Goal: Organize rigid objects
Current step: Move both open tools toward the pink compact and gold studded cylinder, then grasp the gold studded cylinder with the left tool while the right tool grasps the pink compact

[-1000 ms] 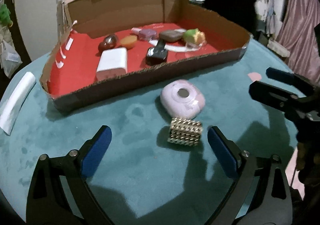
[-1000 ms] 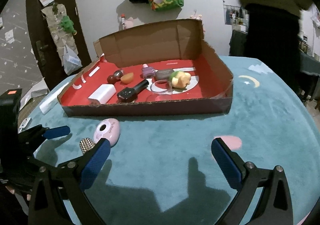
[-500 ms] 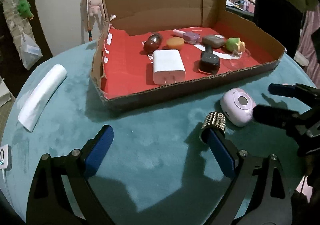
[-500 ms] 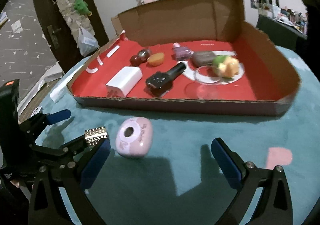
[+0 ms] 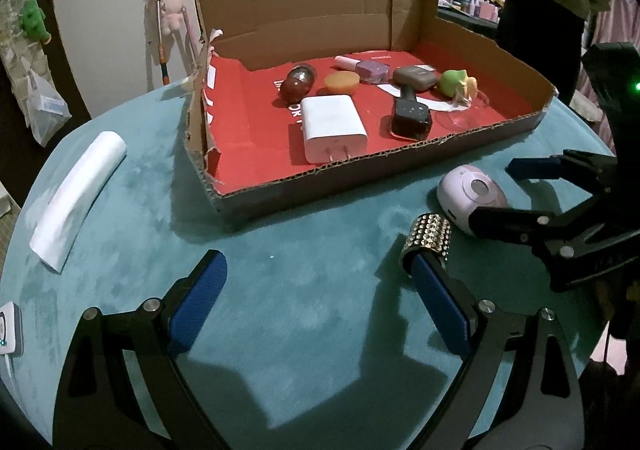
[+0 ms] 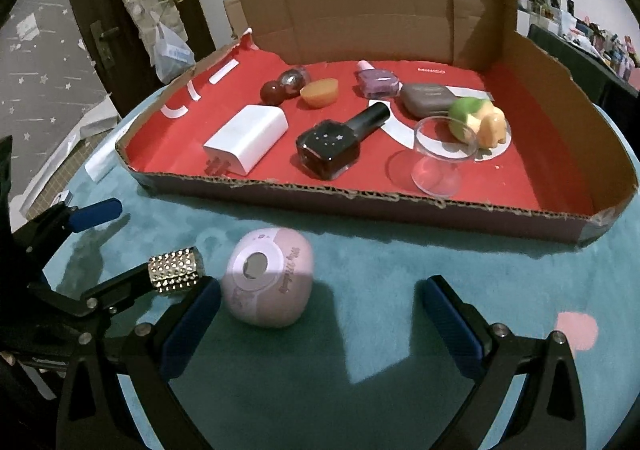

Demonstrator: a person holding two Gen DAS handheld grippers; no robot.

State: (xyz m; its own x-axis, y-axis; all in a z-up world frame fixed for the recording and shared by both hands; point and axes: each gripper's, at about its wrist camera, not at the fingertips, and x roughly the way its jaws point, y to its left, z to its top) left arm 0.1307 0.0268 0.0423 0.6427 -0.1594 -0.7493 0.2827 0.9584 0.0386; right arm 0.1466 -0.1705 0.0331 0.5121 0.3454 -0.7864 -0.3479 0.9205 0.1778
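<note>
Big cardboard box (image 6: 532, 82) w/ red floor sits on the blue table (image 5: 300, 270), at 12 o'clock from both grippers. Inside: white charger (image 6: 246, 140), dark bottle (image 6: 336, 144), clear cup (image 6: 440, 154) & more. Left gripper (image 5: 320, 304) is wide open, holds nothing; gold studded thing (image 5: 428, 238) touches its right finger tip. Right gripper (image 6: 320, 324) is wide open too; pink case (image 6: 268, 288) sits btwn its fingers at 11 o'clock, not gripped.

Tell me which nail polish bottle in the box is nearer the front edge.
The dark nail polish bottle with the black cap, lying beside the white charger. The purple bottle with the pink cap lies farther back, toward the rear wall of the cardboard box.
</note>
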